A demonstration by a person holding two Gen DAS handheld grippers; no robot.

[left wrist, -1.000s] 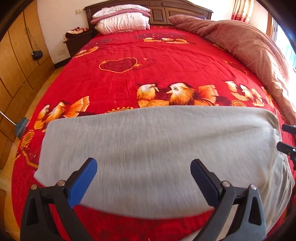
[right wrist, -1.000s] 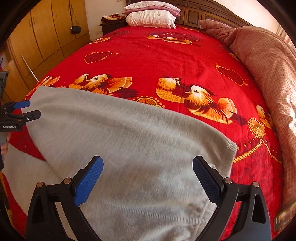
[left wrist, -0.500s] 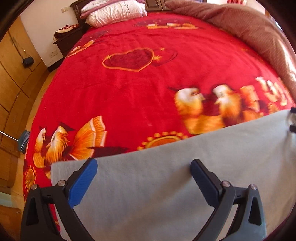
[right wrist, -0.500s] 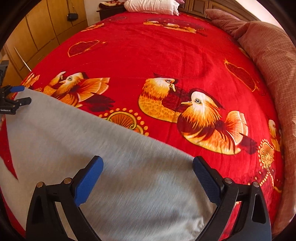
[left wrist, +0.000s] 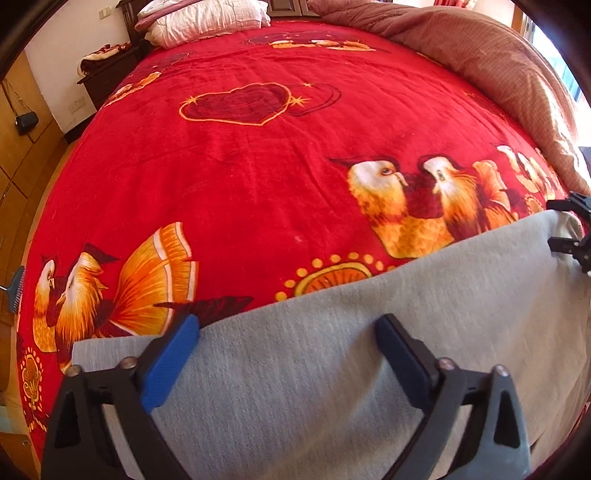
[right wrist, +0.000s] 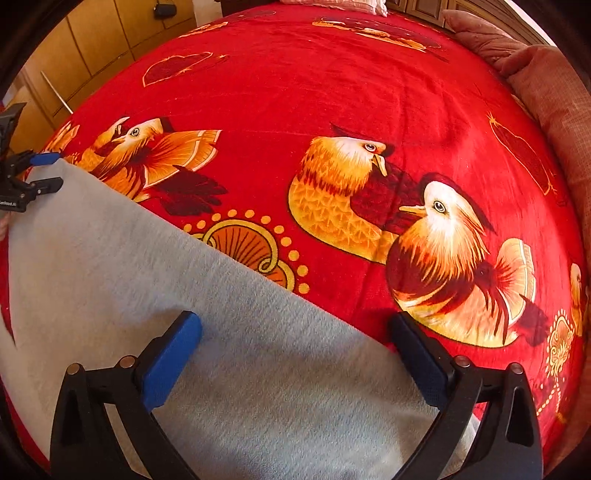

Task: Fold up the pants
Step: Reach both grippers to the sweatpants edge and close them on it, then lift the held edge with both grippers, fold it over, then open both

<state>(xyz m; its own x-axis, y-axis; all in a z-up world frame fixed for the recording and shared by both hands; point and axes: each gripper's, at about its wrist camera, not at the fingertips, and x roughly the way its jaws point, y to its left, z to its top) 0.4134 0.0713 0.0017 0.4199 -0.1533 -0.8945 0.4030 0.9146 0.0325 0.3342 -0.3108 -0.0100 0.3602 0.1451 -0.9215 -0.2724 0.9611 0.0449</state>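
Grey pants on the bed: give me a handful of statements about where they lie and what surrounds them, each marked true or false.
1. The grey pants lie on a red blanket printed with orange birds. True.
2. The far edge of the pants covers the heart motif. False: the heart lies well beyond that edge, uncovered.
3. The left hand-held gripper is above the grey fabric, nothing pinched between its pads. True; its jaws are closing.
4. The right hand-held gripper is clamped on a pillow. False: its jaws stand wide over the pants' edge, holding nothing.
5. A white pillow lies at the head of the bed. True.
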